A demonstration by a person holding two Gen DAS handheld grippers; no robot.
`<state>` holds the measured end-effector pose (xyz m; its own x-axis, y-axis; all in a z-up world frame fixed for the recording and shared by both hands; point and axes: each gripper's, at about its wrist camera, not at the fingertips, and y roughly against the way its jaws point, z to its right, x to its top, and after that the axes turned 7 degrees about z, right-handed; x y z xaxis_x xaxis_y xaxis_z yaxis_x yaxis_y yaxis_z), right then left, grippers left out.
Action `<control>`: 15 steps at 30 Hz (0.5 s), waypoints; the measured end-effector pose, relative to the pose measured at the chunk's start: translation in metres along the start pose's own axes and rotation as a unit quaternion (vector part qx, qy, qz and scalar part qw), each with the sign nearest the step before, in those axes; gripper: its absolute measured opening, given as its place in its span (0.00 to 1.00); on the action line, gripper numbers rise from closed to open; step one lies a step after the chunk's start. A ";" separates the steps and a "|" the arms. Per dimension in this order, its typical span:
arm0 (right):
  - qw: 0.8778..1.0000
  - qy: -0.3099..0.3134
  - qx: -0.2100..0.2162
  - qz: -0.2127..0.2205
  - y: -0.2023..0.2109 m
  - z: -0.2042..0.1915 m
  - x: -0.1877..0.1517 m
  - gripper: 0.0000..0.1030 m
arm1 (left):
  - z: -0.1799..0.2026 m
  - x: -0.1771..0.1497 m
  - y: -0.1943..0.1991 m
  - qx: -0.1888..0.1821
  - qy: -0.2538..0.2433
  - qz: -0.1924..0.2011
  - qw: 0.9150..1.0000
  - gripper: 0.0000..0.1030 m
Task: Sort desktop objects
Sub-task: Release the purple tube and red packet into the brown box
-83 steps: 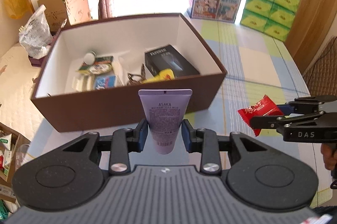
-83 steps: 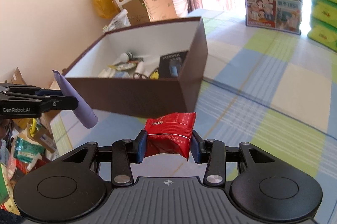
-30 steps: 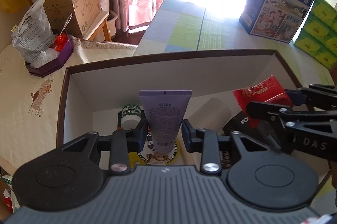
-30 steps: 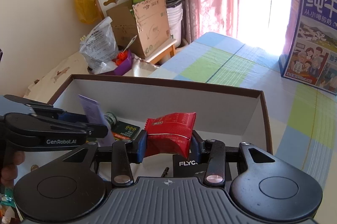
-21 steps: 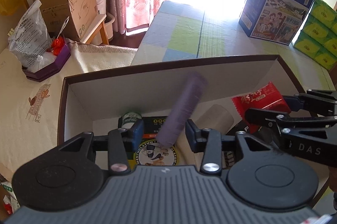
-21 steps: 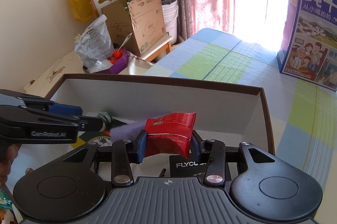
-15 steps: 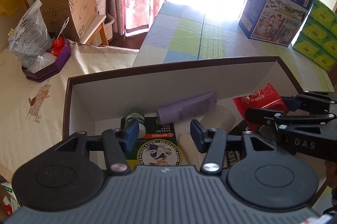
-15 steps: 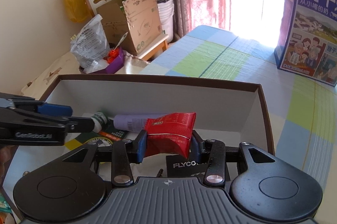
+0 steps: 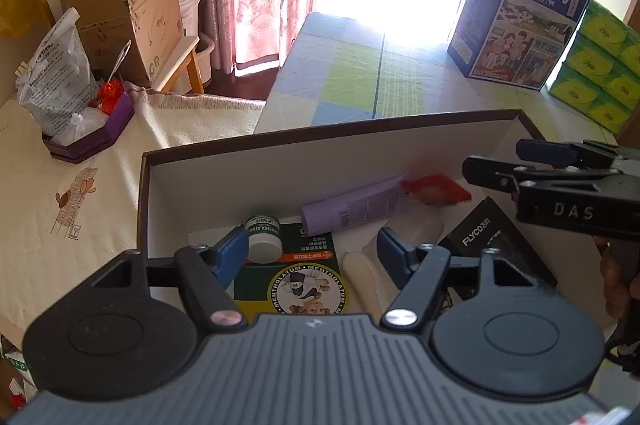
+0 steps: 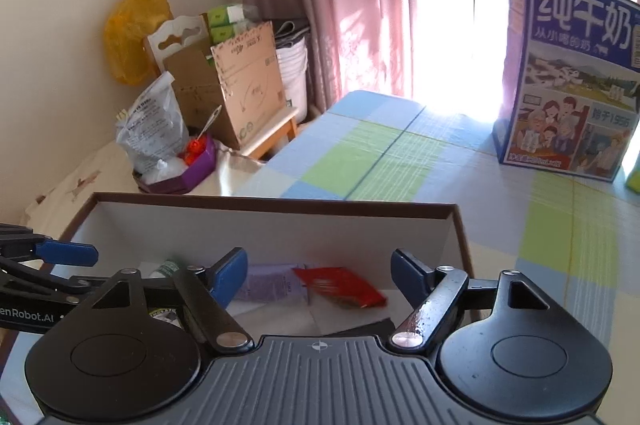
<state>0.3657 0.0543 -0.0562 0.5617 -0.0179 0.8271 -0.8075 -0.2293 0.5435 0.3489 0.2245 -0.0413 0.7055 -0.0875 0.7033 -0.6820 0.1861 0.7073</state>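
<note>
Where box point(image 9: 149, 185) gapes: tube point(image 9: 354, 205), packet point(image 9: 438, 188).

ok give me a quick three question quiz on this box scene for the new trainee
1. True or false: the right gripper is shut on the red packet.
2. Which lies beside the red packet in the brown box: (a) purple tube, (b) scissors, (c) mug?
3. Fill in: the left gripper is ____ and holds nothing.

Key: 1 false, its jaws have just been opening and the packet lies in the box; 2 a; 3 open.
</note>
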 end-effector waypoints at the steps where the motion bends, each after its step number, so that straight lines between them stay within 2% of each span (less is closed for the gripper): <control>1: 1.000 0.003 0.002 0.003 0.007 -0.001 -0.001 0.85 | 0.000 -0.001 0.003 0.000 -0.001 0.002 1.000 0.68; 2: 1.000 0.007 0.003 0.007 0.013 -0.003 -0.003 0.90 | 0.000 -0.002 0.005 -0.001 -0.001 0.004 1.000 0.70; 5: 1.000 0.025 0.003 0.014 0.035 -0.009 -0.008 0.98 | 0.002 -0.006 0.016 0.001 -0.003 0.011 1.000 0.79; 9: 1.000 0.020 0.002 0.011 0.061 -0.011 -0.018 0.98 | 0.006 -0.013 0.034 0.013 -0.013 0.025 1.000 0.84; 11: 1.000 0.013 0.009 0.010 0.075 -0.011 -0.023 0.98 | 0.009 -0.016 0.044 0.018 -0.014 0.030 0.999 0.90; 15: 1.000 -0.006 0.023 0.015 0.101 -0.009 -0.032 0.98 | 0.017 -0.022 0.066 0.034 -0.017 0.046 0.998 0.94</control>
<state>0.2646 0.0401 -0.0262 0.5399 -0.0366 0.8409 -0.8151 -0.2721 0.5115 0.2854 0.2224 -0.0085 0.6330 -0.1067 0.7668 -0.7560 0.1284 0.6419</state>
